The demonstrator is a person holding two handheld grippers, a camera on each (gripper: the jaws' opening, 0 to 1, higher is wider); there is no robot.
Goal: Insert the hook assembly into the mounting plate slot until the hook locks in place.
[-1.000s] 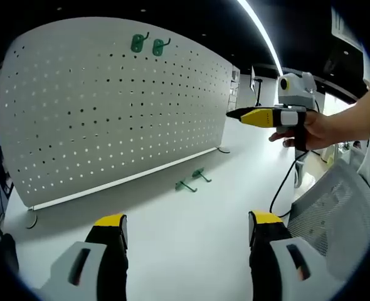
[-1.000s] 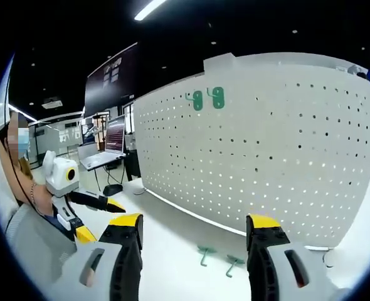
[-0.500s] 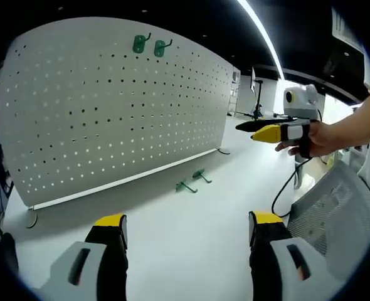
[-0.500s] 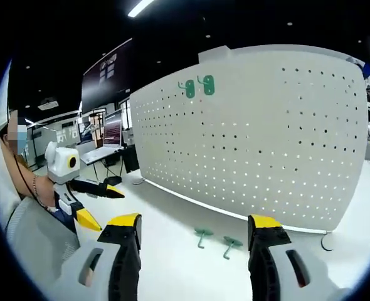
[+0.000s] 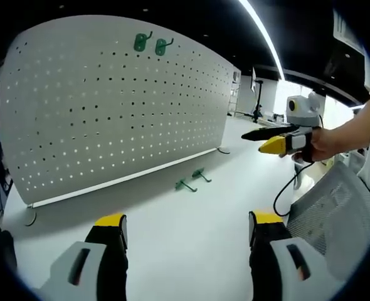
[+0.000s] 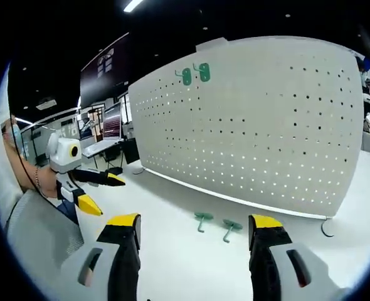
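A white pegboard (image 5: 110, 106) stands upright on the white table (image 5: 185, 244). Two green hooks (image 5: 150, 43) hang side by side near its top edge. Two more green hooks (image 5: 192, 180) lie loose on the table in front of its base. My left gripper (image 5: 188, 221) is open and holds nothing, well short of the loose hooks. A hand holds my right gripper (image 5: 269, 139) in the air at the right, jaws apart. In the right gripper view the pegboard (image 6: 266, 125) carries the hung hooks (image 6: 195, 74), the loose hooks (image 6: 216, 222) lie just ahead of my open right gripper (image 6: 195, 221), and the left gripper (image 6: 102, 192) is open at the left.
A mesh chair back (image 5: 335, 207) and a black cable (image 5: 285, 191) are at the right of the left gripper view. The pegboard rests on small feet (image 6: 326, 229). A desk with a laptop (image 6: 106, 135) stands behind the left end of the board.
In the left gripper view the right gripper has drifted right and a little lower, and its jaws now show apart. The right gripper view has shifted, so the board looks larger.
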